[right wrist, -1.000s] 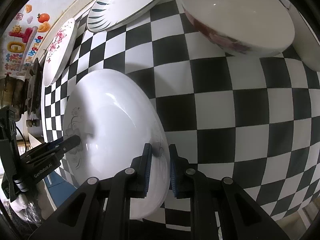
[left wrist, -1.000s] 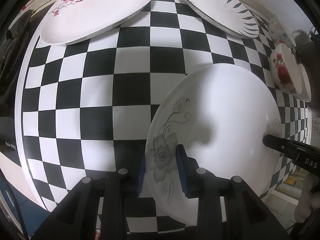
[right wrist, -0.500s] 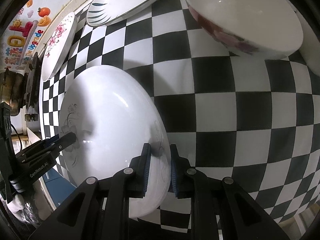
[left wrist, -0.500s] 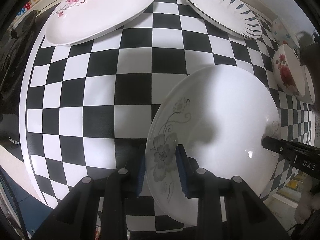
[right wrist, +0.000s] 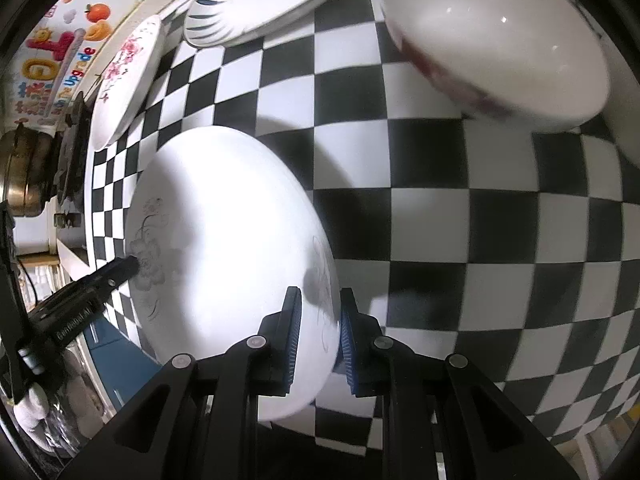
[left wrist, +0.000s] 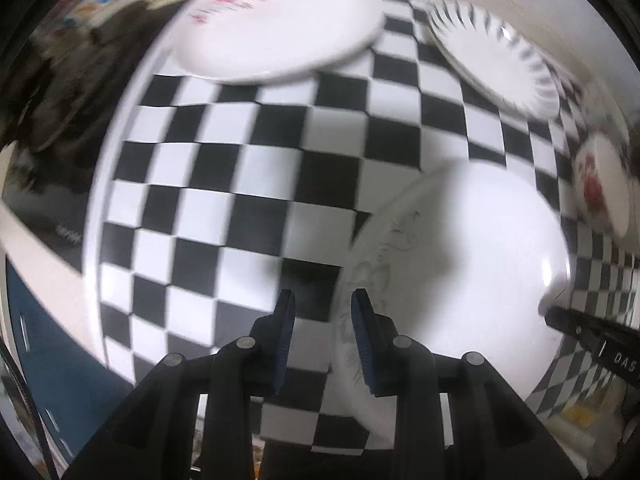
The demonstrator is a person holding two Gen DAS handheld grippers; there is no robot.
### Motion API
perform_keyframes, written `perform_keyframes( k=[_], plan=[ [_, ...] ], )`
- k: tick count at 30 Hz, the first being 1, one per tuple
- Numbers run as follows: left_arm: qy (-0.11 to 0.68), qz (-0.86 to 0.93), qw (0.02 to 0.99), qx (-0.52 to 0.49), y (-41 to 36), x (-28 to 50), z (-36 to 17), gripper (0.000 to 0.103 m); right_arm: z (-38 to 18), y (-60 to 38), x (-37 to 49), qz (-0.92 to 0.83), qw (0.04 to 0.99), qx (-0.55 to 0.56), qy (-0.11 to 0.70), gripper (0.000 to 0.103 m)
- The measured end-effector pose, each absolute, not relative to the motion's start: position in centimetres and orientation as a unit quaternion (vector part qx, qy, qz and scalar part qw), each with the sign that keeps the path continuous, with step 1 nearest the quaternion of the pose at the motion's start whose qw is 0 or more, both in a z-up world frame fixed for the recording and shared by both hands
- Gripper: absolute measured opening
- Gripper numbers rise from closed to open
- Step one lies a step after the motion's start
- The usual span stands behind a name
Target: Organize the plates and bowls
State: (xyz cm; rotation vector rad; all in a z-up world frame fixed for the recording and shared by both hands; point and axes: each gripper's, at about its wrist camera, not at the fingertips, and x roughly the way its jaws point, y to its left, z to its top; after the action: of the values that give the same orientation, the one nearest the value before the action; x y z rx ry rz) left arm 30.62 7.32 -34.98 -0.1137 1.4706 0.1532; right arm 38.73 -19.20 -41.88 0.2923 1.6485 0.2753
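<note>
Pinching the grey-flower plate (right wrist: 224,240) on both sides: my right gripper (right wrist: 316,332) has its blue pads (right wrist: 291,328) clamped on the near rim, one pad over the top face, one under. My left gripper (left wrist: 322,332) is on the opposite rim; in the left wrist view its right pad (left wrist: 366,340) lies on the plate's (left wrist: 472,264) top face and the other sits off the edge, jaws a bit apart, rim between them. That view is motion-blurred, so contact of the outer pad is hard to confirm. Plate looks tilted above the checkered table (right wrist: 440,240), shadow underneath. Each gripper's tip shows in the other's view at the far rim. Beyond: red-flower bowl (right wrist: 500,52) up right, another white dish edge just past it. Leaf-pattern plate (right wrist: 260,4) at the table's far side, pink-flower plate (right wrist: 128,80) near it along the wall. Colourful stickers (right wrist: 52,60) on the wall, a metal pot (right wrist: 24,168) at far left.
</note>
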Motion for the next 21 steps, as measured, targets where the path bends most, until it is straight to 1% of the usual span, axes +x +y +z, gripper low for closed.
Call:
perform_keyframes(
  k=[1, 4, 5, 6, 7, 8, 9, 11, 13, 14, 18, 21],
  plan=[
    [0.663, 0.078, 0.742, -0.057, 7.5, 30.3, -34.3, 0.026, -41.4, -19.2, 38.7, 0.124, 0.663, 0.124, 0.728, 0.021],
    [0.636, 0.103, 0.761, -0.078, 8.2, 29.6, -31.5, 0.028, -39.5, -19.2, 38.6, 0.134, 0.671, 0.115, 0.72, 0.028],
    [0.626, 0.119, 0.766, -0.081, 8.6, 29.5, -30.6, 0.028, -38.4, -19.1, 38.6, 0.145, 0.677, 0.114, 0.713, 0.035],
    [0.615, 0.132, 0.772, -0.086, 9.2, 29.4, -29.7, 0.028, -37.4, -18.9, 38.6, 0.153, 0.684, 0.113, 0.704, 0.047],
    [0.605, 0.141, 0.778, -0.092, 9.7, 29.4, -28.9, 0.028, -36.3, -18.6, 38.7, 0.16, 0.696, 0.109, 0.691, 0.055],
    [0.591, 0.152, 0.786, -0.097, 10.3, 29.5, -27.8, 0.028, -35.0, -18.2, 38.9, 0.168, 0.713, 0.107, 0.672, 0.07],
    [0.581, 0.16, 0.792, -0.099, 10.8, 29.8, -27.0, 0.028, -34.0, -17.8, 39.1, 0.175, 0.725, 0.109, 0.657, 0.081],
    [0.568, 0.161, 0.8, -0.108, 12.5, 30.8, -25.6, 0.028, -32.1, -16.6, 39.9, 0.205, 0.738, 0.122, 0.631, 0.088],
    [0.558, 0.16, 0.806, -0.119, 13.7, 31.8, -24.6, 0.029, -31.2, -15.2, 41.2, 0.233, 0.732, 0.138, 0.625, 0.095],
    [0.554, 0.158, 0.808, -0.125, 14.4, 32.8, -24.1, 0.029, -30.8, -14.3, 42.1, 0.252, 0.729, 0.146, 0.62, 0.102],
    [0.549, 0.156, 0.809, -0.141, 17.2, 35.8, -24.3, 0.029, -30.3, -10.5, 46.5, 0.266, 0.728, 0.138, 0.617, 0.103],
    [0.561, 0.146, 0.799, -0.16, 19.6, 38.3, -25.5, 0.029, -30.6, -7.7, 50.5, 0.263, 0.724, 0.127, 0.625, 0.103]
  ],
)
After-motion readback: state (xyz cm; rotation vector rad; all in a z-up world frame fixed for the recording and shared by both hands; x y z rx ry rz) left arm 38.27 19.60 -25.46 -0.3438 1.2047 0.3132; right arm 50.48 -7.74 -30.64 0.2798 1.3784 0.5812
